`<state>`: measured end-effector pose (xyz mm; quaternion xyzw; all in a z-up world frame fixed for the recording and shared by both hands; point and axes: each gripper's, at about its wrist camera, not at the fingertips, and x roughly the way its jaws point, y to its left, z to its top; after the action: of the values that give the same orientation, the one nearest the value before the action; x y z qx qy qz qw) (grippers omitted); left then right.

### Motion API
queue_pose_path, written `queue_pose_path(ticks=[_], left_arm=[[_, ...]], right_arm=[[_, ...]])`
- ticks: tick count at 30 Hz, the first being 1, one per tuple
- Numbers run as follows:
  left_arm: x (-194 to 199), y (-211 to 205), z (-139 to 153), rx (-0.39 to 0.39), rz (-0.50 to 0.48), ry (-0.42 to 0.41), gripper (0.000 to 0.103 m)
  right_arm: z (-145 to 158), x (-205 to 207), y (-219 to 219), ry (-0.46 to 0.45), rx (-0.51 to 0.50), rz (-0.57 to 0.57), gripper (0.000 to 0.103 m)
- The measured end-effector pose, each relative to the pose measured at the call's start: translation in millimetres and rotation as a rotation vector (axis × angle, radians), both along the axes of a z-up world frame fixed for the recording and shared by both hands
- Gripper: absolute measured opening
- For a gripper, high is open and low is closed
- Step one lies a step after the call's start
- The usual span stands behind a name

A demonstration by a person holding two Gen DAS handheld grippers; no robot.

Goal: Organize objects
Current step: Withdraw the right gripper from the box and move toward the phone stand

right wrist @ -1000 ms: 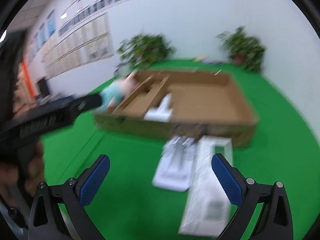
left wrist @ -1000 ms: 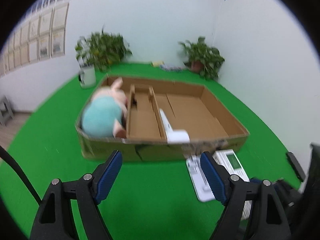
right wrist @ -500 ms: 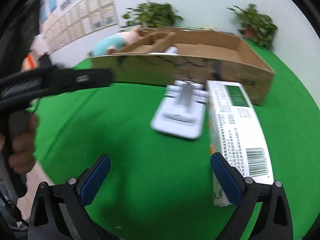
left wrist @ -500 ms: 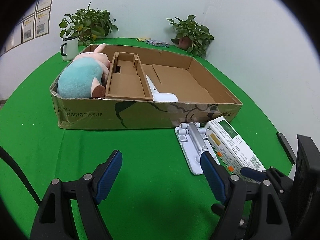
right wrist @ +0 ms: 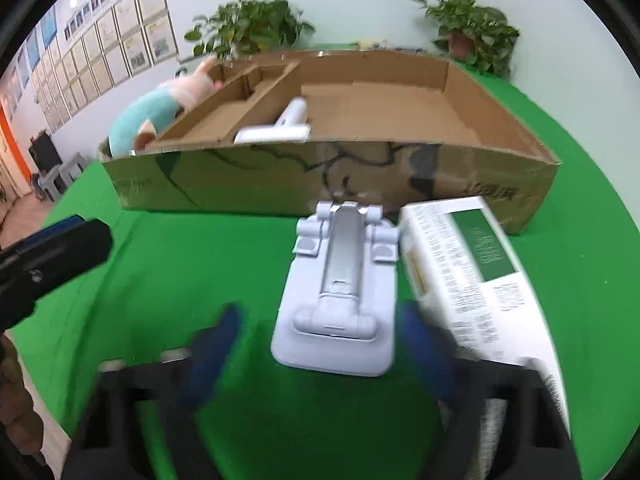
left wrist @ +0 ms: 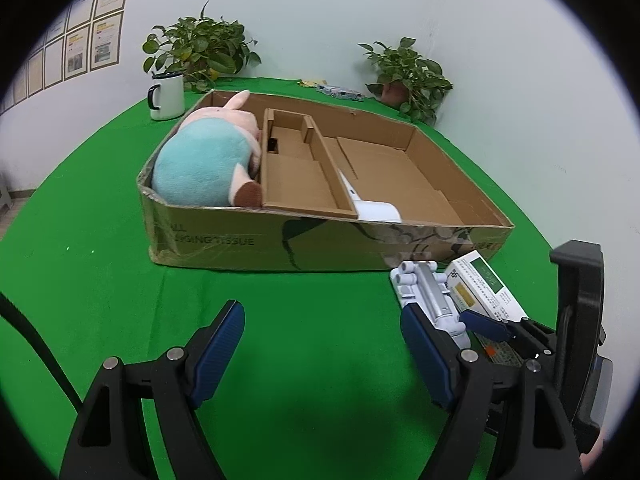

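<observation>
A white folding stand (right wrist: 340, 280) lies flat on the green cloth in front of the cardboard box (right wrist: 280, 176), with a white-and-green medicine carton (right wrist: 472, 264) touching its right side. My right gripper (right wrist: 320, 328) is low over the stand's near end, its blurred jaws closing with the stand between them; the pads do not press on it. In the left wrist view, my left gripper (left wrist: 324, 336) hangs open over bare cloth, left of the stand (left wrist: 428, 292) and the carton (left wrist: 480, 284).
The box (left wrist: 280, 236) holds a teal-and-pink plush pig (left wrist: 200, 164) in its left compartment and a white object (left wrist: 376, 210) by the divider. A white mug (left wrist: 166, 96) and two potted plants (left wrist: 200, 52) (left wrist: 408, 76) stand behind it.
My right gripper dropped and shifted left, from over the carton to astride the stand, and its jaws narrowed. The left gripper sank a little and stayed open.
</observation>
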<state>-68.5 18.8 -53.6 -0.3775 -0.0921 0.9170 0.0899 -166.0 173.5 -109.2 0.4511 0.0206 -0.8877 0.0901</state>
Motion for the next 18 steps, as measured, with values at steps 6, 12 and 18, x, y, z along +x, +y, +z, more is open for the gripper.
queue_pose_path(ticks=[6,12,18], left_arm=[[8,-4,-8,0.107,-0.085,-0.055,0.08],[8,8,-19,0.228,-0.238,-0.128,0.08],[0,6,-16,0.191,-0.2,-0.114,0.08]], right_arm=[[5,21,-2,0.03,0.026,0.046,0.014],[1,87,1,0.036,-0.019,0.17,0.077],[10,69,8,0.067,-0.093,0.085,0.101]])
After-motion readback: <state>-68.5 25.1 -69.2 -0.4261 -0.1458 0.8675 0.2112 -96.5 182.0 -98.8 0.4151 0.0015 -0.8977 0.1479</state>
